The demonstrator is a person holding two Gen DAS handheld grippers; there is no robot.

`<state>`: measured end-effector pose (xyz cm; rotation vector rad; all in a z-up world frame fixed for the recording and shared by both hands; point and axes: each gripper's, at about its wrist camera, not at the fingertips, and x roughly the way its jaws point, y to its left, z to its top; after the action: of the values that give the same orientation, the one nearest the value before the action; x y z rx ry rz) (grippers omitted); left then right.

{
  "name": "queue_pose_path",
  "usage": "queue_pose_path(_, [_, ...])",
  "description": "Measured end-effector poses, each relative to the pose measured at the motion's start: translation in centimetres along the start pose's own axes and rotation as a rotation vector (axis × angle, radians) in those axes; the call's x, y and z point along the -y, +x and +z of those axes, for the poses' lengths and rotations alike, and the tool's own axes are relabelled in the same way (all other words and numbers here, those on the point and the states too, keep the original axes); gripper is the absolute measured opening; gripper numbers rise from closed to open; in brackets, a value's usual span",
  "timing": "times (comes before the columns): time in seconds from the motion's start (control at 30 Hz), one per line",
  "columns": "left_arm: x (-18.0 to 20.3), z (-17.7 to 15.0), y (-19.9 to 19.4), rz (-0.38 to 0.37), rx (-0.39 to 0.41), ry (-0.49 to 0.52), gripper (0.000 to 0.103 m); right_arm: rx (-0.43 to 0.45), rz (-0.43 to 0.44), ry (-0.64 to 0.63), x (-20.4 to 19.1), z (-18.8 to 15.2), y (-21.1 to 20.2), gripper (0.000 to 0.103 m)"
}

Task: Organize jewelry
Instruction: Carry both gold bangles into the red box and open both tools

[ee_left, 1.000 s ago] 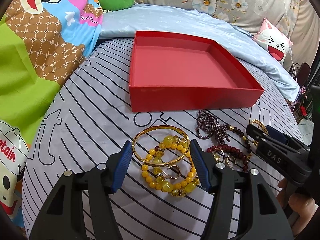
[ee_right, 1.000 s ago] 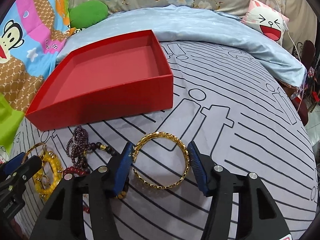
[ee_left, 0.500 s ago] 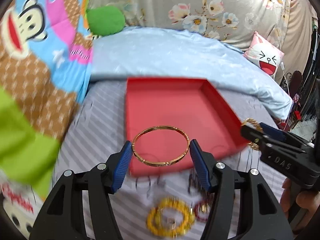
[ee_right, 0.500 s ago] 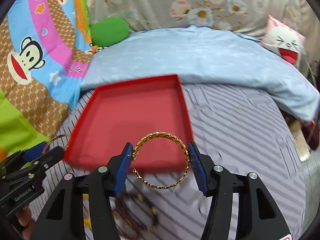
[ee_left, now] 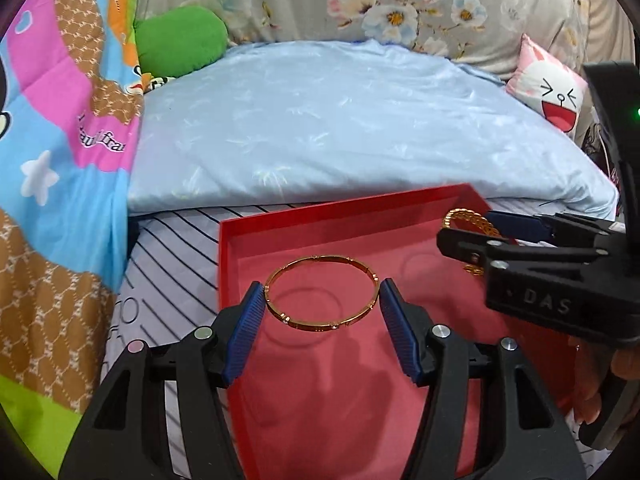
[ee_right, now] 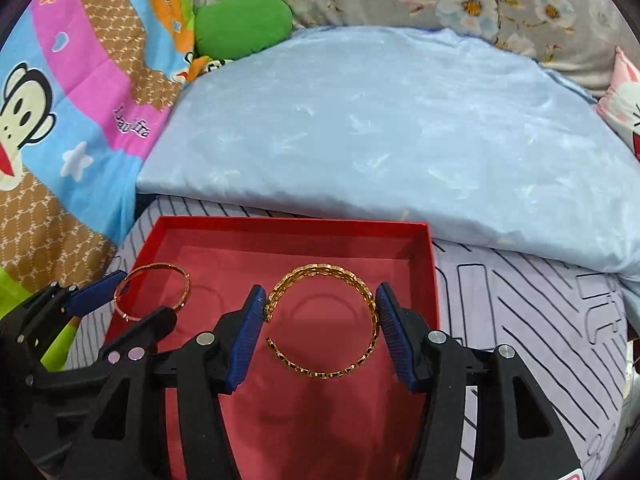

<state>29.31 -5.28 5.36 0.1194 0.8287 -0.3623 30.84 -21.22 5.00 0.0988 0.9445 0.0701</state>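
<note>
My left gripper (ee_left: 322, 298) is shut on a thin gold bangle (ee_left: 320, 257) and holds it above the inside of the red box (ee_left: 340, 216). My right gripper (ee_right: 322, 308) is shut on a gold chain-link open bracelet (ee_right: 320, 270) and holds it above the same red box (ee_right: 288, 224), to the right of the left one. The right gripper with its bracelet (ee_left: 468, 216) shows at the right of the left wrist view. The left gripper (ee_right: 150, 294) with the bangle (ee_right: 176, 270) shows at the left of the right wrist view.
The box lies on a grey striped bed sheet (ee_right: 520, 300). A light blue quilt (ee_left: 340, 120) is bunched behind it. A colourful cartoon blanket (ee_left: 60, 120) and a green cushion (ee_left: 180, 42) lie to the left, a pink-and-white cartoon pillow (ee_left: 556, 92) at the right.
Both grippers lifted their bracelets off the sheet and carried them forward over the red box. The beaded bracelets left on the sheet have dropped out of view.
</note>
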Motion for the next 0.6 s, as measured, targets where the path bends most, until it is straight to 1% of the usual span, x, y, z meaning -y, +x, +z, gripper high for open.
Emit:
queue_pose_path(0.1, [0.2, 0.4, 0.3, 0.017, 0.023, 0.022, 0.056, -0.023, -0.006, 0.018, 0.3, 0.0, 1.5, 0.055])
queue_pose_path(0.2, [0.3, 1.4, 1.1, 0.028, 0.034, 0.038, 0.057, -0.026, -0.034, 0.021, 0.4, 0.1, 2.0, 0.055])
queue_pose_path(0.33, [0.4, 2.5, 2.3, 0.018, 0.008, 0.042, 0.057, -0.039, -0.075, 0.03, 1.1, 0.7, 2.8, 0.055])
queue_pose_path(0.37, [0.4, 2.7, 2.7, 0.008, -0.011, 0.042, 0.057, -0.048, -0.082, 0.034, 1.3, 0.9, 3.1, 0.055])
queue_pose_path(0.47, [0.4, 3.3, 3.7, -0.002, -0.052, 0.036, 0.057, -0.071, -0.093, 0.041, 1.7, 1.1, 3.8, 0.055])
queue_pose_path(0.53, [0.3, 3.7, 4.0, -0.003, -0.065, 0.032, 0.057, -0.081, -0.094, 0.045, 1.8, 1.2, 4.0, 0.055])
queue_pose_path(0.57, [0.4, 3.9, 4.2, -0.004, -0.068, 0.032, 0.057, -0.083, -0.097, 0.047, 1.8, 1.2, 4.0, 0.056])
queue_pose_path(0.6, [0.5, 4.1, 4.3, -0.006, -0.07, 0.036, 0.057, -0.082, -0.1, 0.05, 1.9, 1.2, 4.0, 0.059])
